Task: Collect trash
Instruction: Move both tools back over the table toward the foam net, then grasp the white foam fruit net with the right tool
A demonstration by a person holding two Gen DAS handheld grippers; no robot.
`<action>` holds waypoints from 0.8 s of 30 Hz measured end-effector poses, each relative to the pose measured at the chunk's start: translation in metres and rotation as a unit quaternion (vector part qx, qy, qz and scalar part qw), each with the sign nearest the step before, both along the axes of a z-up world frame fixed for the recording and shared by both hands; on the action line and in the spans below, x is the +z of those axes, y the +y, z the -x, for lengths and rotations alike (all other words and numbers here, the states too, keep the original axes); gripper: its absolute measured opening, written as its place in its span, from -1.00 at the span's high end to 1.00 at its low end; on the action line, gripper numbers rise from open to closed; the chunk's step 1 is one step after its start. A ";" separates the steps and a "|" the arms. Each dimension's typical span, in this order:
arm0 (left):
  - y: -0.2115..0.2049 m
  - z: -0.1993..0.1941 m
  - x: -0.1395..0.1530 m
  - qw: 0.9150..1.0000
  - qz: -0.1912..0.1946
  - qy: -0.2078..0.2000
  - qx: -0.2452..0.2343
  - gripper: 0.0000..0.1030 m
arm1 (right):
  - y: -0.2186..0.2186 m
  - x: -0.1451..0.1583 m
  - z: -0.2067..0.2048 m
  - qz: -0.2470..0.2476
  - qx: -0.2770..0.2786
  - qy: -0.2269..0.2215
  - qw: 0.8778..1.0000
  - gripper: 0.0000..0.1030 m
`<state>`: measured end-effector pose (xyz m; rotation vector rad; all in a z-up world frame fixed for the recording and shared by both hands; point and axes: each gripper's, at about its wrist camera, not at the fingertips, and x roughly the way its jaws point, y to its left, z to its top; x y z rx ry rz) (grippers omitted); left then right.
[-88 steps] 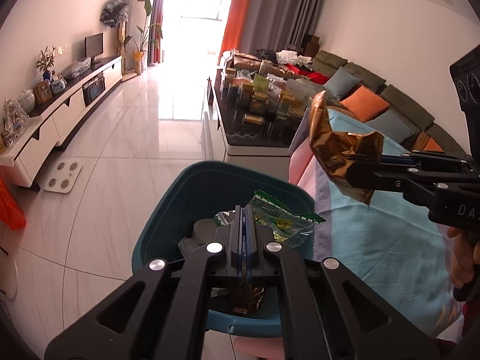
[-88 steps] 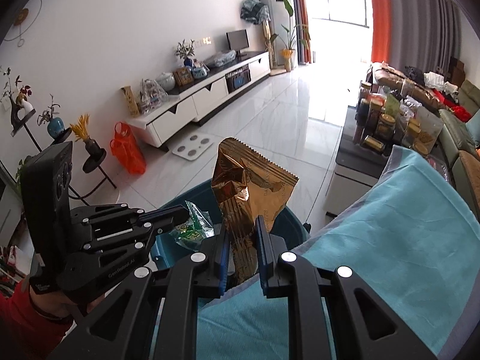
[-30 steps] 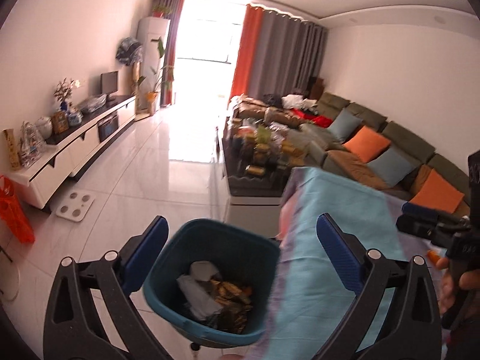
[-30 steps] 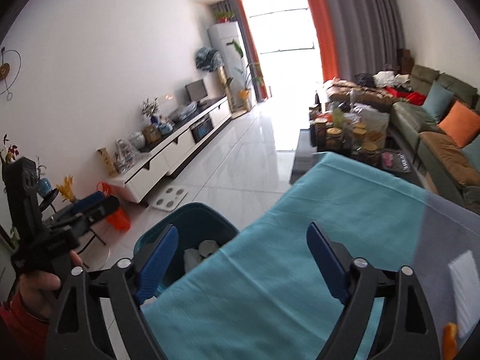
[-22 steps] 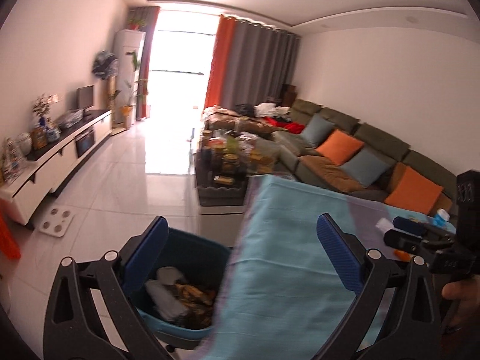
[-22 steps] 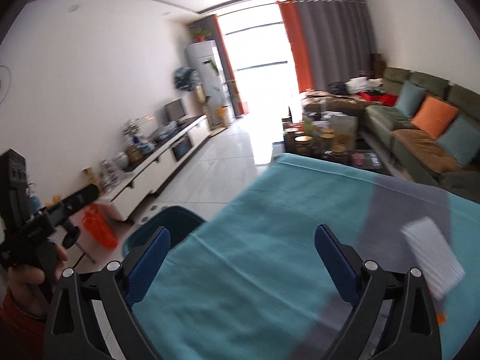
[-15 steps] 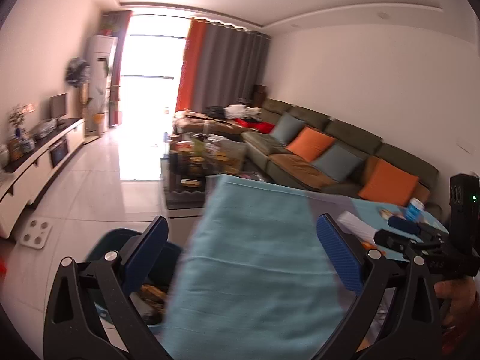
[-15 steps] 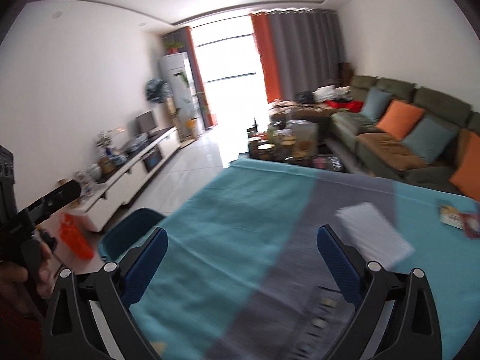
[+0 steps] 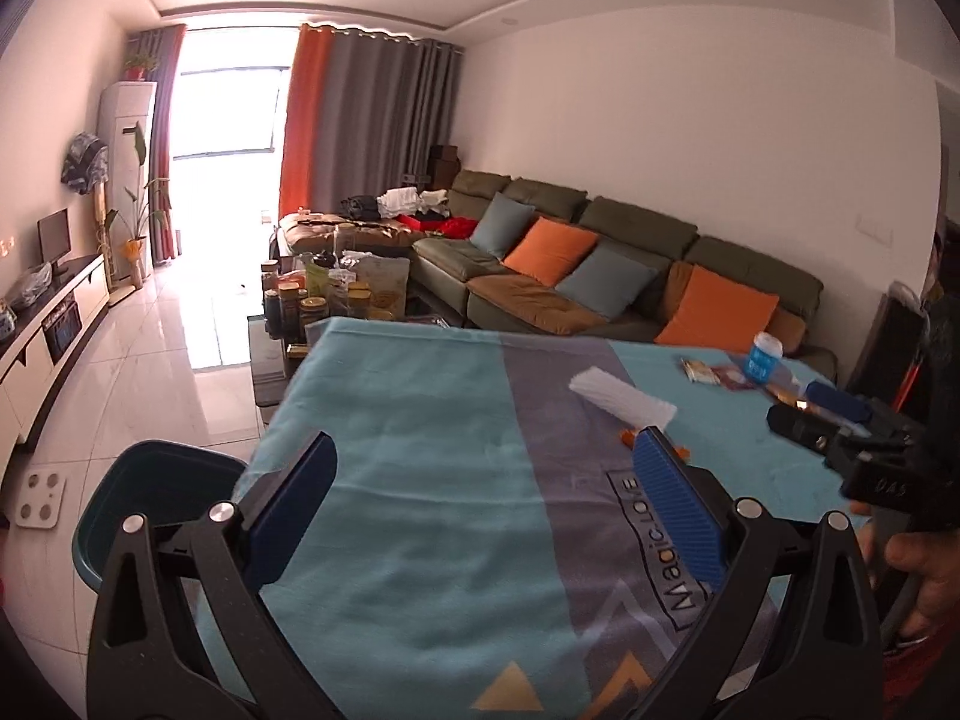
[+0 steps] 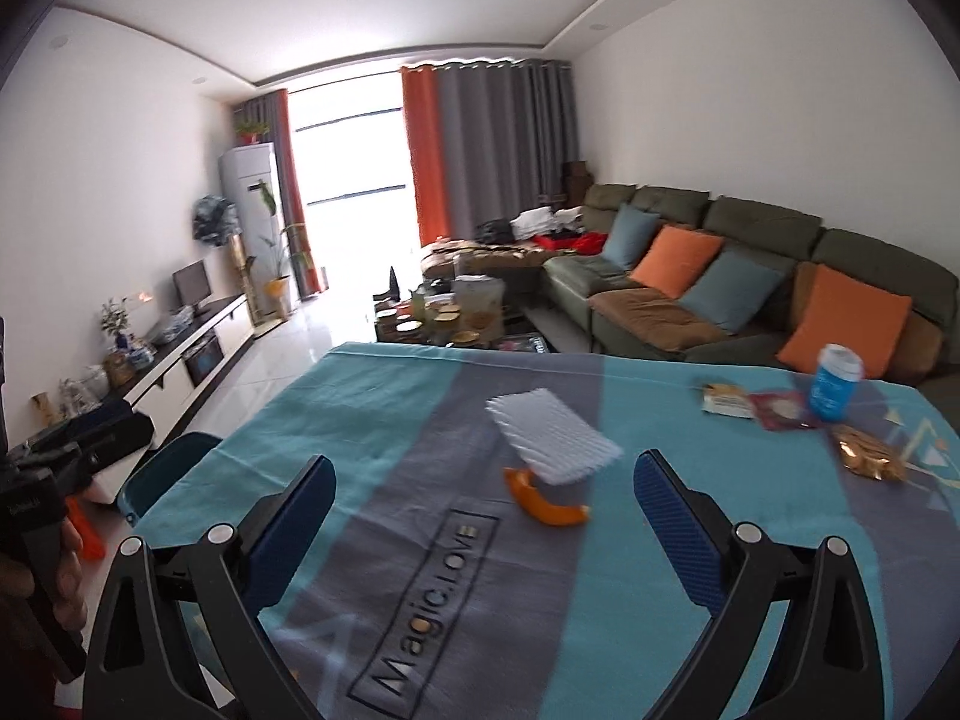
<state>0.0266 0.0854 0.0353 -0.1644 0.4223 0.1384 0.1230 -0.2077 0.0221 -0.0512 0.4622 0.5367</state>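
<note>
Both grippers hang over a table under a teal and grey cloth (image 10: 420, 420), each open and empty. My right gripper (image 10: 480, 516) faces a white foam sheet (image 10: 552, 438) and an orange peel (image 10: 543, 507) lying just ahead of its fingers. Farther right lie a blue cup (image 10: 834, 387), flat snack wrappers (image 10: 756, 403) and a crumpled gold wrapper (image 10: 867, 461). My left gripper (image 9: 483, 501) points across the cloth, with the teal trash bin (image 9: 153, 480) at its lower left beside the table's edge. The foam sheet (image 9: 621, 397) lies ahead to its right.
A green sofa (image 10: 750, 276) with orange and blue cushions runs along the right wall. A low coffee table (image 9: 330, 300) crowded with jars stands beyond the table's far end. A white TV cabinet (image 9: 42, 324) lines the left wall, across the tiled floor.
Both grippers swung right, away from the bin and out over the cloth. The bin slid to the left edge of both views; the foam sheet, peel and wrappers came into sight.
</note>
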 end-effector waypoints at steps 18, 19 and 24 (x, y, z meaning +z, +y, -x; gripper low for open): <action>-0.036 -0.041 -0.019 0.998 -0.029 0.032 -0.046 -0.89 | -0.007 -0.001 -0.037 0.049 -0.014 0.007 0.999 -0.87; -0.036 -0.047 -0.022 0.998 -0.026 0.037 -0.048 -0.89 | -0.002 -0.004 -0.048 0.055 -0.008 0.016 0.998 -0.87; -0.036 -0.075 -0.032 0.997 -0.020 0.055 -0.059 -0.89 | 0.023 -0.015 -0.087 0.082 0.009 0.040 0.996 -0.85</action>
